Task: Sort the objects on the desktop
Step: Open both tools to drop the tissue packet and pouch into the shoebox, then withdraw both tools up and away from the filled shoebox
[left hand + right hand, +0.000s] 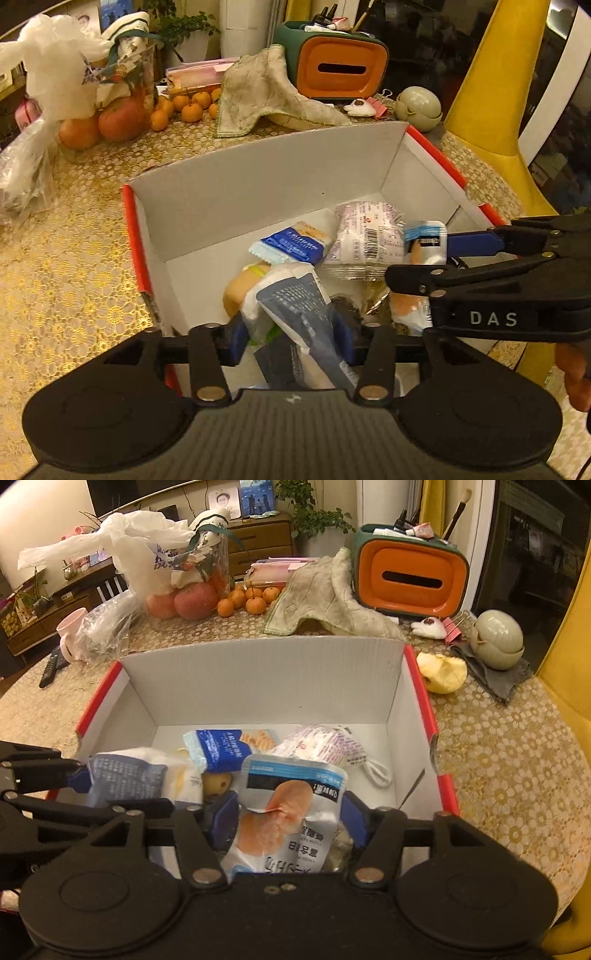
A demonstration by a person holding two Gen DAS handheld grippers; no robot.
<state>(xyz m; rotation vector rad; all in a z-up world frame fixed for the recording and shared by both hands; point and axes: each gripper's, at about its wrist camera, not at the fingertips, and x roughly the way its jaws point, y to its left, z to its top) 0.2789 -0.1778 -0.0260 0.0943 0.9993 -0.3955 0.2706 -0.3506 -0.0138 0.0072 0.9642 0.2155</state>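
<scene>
A white cardboard box [258, 679] with red outer edges sits open on the gold-patterned worktop [509, 760], and both tongs reach down into it. Lying on its floor are a blue-and-white snack packet [218, 747], a pale pink printed packet [325, 747] with a barcode, and a yellowish round thing [218, 784] half covered by the packets, hard to name.

The left tongs [291, 332] stand over the near part of the box with a dark blue-grey pouch [295, 310] between their blue pads; the jaws stand a little apart around it, and I cannot tell whether the pads press on it. The pouch's lower end is cut off by the tool body.

The right tongs [291, 819] have a white pouch with an orange picture [288, 805] between their pads; the pouch leans inside the box, the jaws look set wider than it, and contact on either side is unclear. Its bottom edge is hidden behind the tool.

Behind the box lie a crumpled cloth [325, 598], an orange tissue holder [410, 578] with pens and tubes on top, small oranges [255, 602], two apples [184, 600] beside a clear jar, and a white plastic bag [140, 542]. To the right are a half-eaten apple [441, 674], a pink binder clip [452, 629] and a green lidded bowl [498, 637] on a grey rag. A pink mug [72, 633] is partly hidden by clear plastic wrap
</scene>
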